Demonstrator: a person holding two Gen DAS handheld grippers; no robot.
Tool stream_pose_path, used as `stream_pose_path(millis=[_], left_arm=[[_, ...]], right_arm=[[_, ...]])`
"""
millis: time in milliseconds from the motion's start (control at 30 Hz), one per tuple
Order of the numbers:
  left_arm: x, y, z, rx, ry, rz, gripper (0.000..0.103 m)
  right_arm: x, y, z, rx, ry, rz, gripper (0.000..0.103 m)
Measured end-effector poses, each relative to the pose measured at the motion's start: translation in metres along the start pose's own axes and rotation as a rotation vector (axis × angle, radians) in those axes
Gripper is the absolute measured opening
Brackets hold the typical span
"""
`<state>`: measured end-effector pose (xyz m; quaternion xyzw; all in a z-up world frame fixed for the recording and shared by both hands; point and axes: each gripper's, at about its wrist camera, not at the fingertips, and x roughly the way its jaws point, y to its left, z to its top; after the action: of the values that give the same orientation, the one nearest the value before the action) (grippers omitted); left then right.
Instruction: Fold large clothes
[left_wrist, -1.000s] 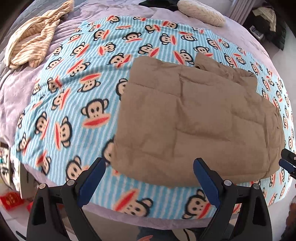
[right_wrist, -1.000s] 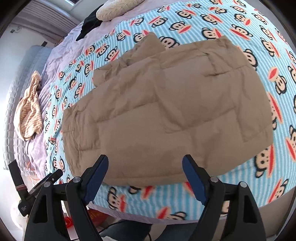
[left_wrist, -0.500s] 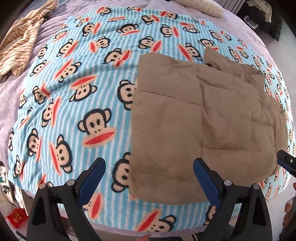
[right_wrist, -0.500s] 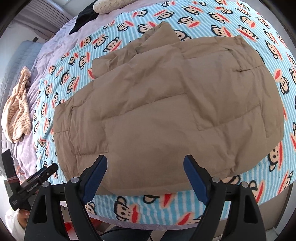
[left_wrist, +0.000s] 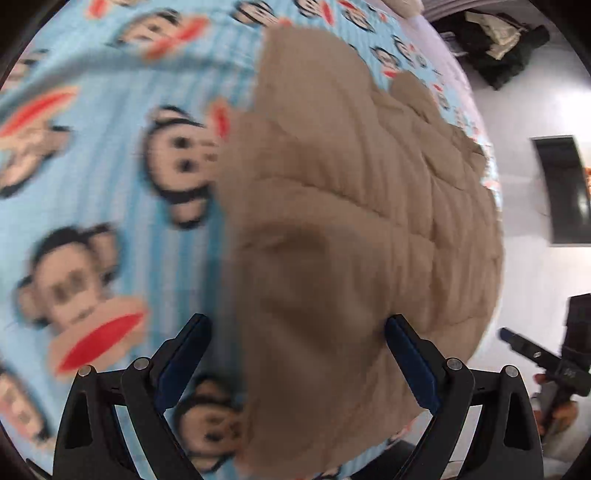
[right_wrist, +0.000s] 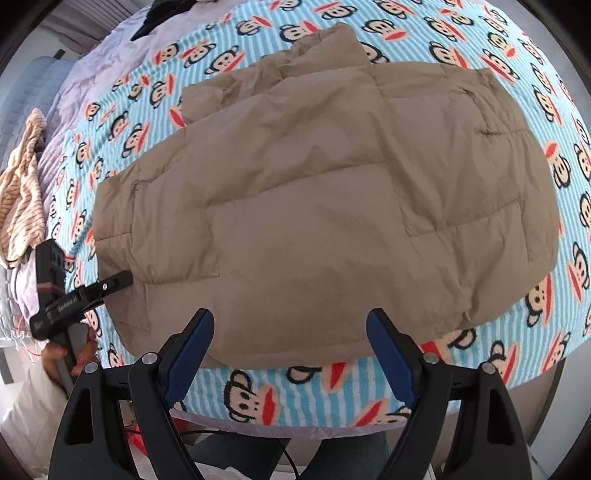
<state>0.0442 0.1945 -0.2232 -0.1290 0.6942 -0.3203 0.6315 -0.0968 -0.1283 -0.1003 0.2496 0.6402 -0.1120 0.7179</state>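
Observation:
A tan quilted jacket (right_wrist: 332, 206) lies folded flat on a blue monkey-print blanket (right_wrist: 554, 147) on a bed. My left gripper (left_wrist: 295, 332) is open, low and close over the jacket's near left corner (left_wrist: 332, 258), its fingers astride the edge; the view is blurred. In the right wrist view the left gripper's tip (right_wrist: 118, 280) touches that corner. My right gripper (right_wrist: 290, 328) is open and empty, just above the jacket's near hem. It shows in the left wrist view (left_wrist: 517, 343) at the far right.
A striped beige garment (right_wrist: 22, 192) lies on the lilac bedsheet (right_wrist: 74, 110) at the left. A dark garment (right_wrist: 162, 14) lies at the bed's far end. The bed's near edge (right_wrist: 295, 424) is right below the grippers. White floor (left_wrist: 535, 277) lies to the right.
My left gripper has dropped fast and close onto the jacket's left corner. My right gripper has moved nearer the near hem. Both remain open.

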Motion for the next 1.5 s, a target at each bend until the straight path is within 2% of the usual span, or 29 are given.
stream_pose_path(millis=[133,200,233,267,333,400,433,467,500,533,733,933,1100,1267,1367,1433,1500], left_arm=[[0.021,-0.013,0.015,0.053,0.02,-0.065,0.096],[0.032,-0.02,0.021,0.074,0.039,-0.074,0.096],[0.036,-0.023,0.023,0.082,0.049,-0.073,0.092],[0.037,-0.025,0.025,0.091,0.055,-0.075,0.071],[0.036,-0.026,0.027,0.078,0.075,-0.148,0.038],[0.029,-0.03,0.027,0.071,0.067,-0.161,0.029],[0.024,-0.034,0.026,0.079,0.06,-0.15,0.027],[0.02,-0.038,0.025,0.081,0.053,-0.142,0.025],[0.014,-0.043,0.023,0.082,0.046,-0.137,0.025],[0.008,-0.049,0.021,0.084,0.036,-0.13,0.025],[-0.022,-0.102,0.011,0.103,-0.02,-0.055,0.025],[-0.042,-0.2,-0.003,0.154,-0.066,-0.002,0.025],[-0.017,-0.287,-0.002,0.209,-0.04,0.081,0.025],[0.011,-0.337,0.003,0.264,0.001,0.169,0.025],[0.024,-0.359,0.006,0.296,0.033,0.194,0.026],[0.037,-0.373,0.004,0.319,0.055,0.202,0.026],[0.056,-0.382,0.001,0.35,0.113,0.148,0.05]], right_arm=[[0.0,-0.002,0.0,0.017,0.007,-0.006,0.087],[-0.001,-0.001,0.0,0.024,0.003,-0.003,0.087],[-0.002,-0.001,0.001,0.026,-0.003,-0.001,0.087],[-0.003,-0.001,0.002,0.026,-0.009,0.0,0.087],[-0.005,-0.002,0.005,0.017,-0.035,-0.003,0.087],[-0.007,-0.003,0.009,0.011,-0.062,0.004,0.083],[-0.007,-0.003,0.013,0.002,-0.088,0.02,0.061],[-0.006,-0.003,0.016,-0.01,-0.099,0.028,0.026],[-0.002,-0.003,0.021,-0.029,-0.104,0.024,0.015],[0.003,-0.003,0.029,-0.048,-0.117,0.025,0.012],[0.038,-0.011,0.078,-0.107,-0.19,0.086,0.011],[0.079,-0.035,0.121,-0.051,-0.147,0.225,0.009],[0.1,-0.05,0.131,-0.037,-0.111,0.32,0.005],[0.107,-0.068,0.137,0.023,-0.069,0.426,0.003],[0.089,-0.088,0.137,0.063,-0.048,0.474,0.003],[0.062,-0.114,0.131,0.074,-0.085,0.485,0.007],[0.039,-0.141,0.121,0.1,-0.124,0.478,0.008]])
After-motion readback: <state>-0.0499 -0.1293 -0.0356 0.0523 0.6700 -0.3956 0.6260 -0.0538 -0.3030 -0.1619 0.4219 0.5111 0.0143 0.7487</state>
